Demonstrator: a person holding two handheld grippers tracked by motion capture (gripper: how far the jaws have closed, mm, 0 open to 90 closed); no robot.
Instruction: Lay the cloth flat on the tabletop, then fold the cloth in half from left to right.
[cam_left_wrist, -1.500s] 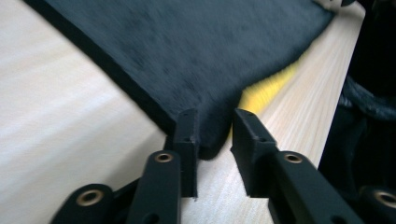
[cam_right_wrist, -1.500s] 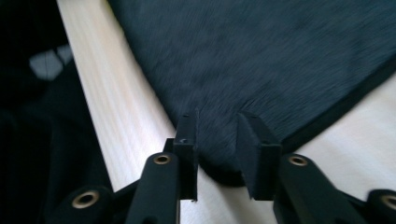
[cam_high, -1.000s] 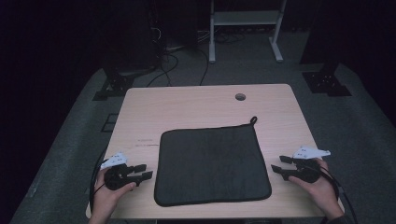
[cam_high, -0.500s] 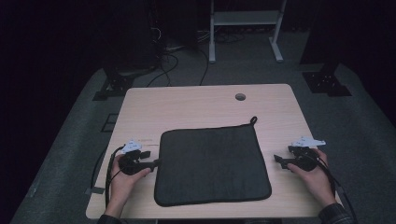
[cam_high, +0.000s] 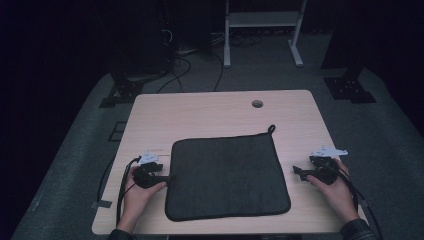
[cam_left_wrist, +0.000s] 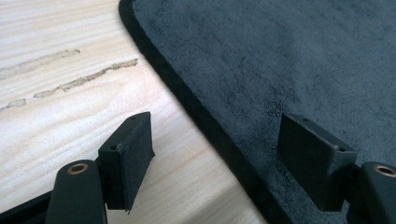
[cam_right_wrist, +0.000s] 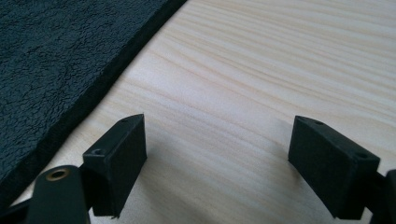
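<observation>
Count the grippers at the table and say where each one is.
2. The left gripper sits at the mat's left edge; the right gripper is on bare table just off its right edge.

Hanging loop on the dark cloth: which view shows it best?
High view: the loop sticks out from the far right corner of the dark cloth. The two gripper views catch just pile and hem of that cloth, no loop.

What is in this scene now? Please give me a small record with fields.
surface: wooden table
main thing: dark square cloth, lying flat, with a loop at its far right corner
left gripper: jaws open, astride the cloth's left edge, have just been opening
right gripper: jaws open over bare wood, beside the cloth's right edge, have just been opening
held: nothing
</observation>
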